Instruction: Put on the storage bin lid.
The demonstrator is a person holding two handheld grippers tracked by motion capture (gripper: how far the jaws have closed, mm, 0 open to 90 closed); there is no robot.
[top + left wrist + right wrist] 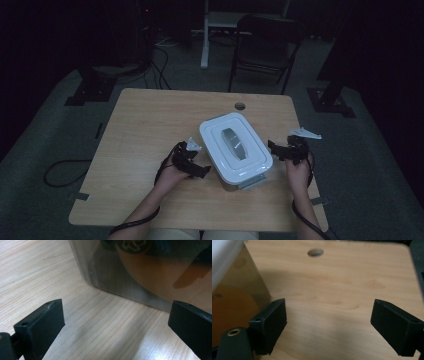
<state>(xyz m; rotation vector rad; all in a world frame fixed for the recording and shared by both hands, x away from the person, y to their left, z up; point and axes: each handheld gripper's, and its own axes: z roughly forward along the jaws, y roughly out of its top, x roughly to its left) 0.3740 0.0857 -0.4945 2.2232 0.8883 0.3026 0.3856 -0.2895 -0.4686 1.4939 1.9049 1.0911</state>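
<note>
1. Leftmost, the left gripper rests low over the wooden table, just beside the near left corner of the container. Its jaws stand spread wide with bare wood between them, and in the left gripper view the clear wall of the container rises close ahead.
2. Centrally, the container sits on the table toward the right half, turned at a slant, with a white lid closed on top and a grey handle set into it.
3. Rightmost, the right gripper hovers just beside the container's right side. Its jaws are also spread apart, holding nothing, and in the right gripper view the left jaw lies right against the container wall; beyond is a round hole in the tabletop.
</note>
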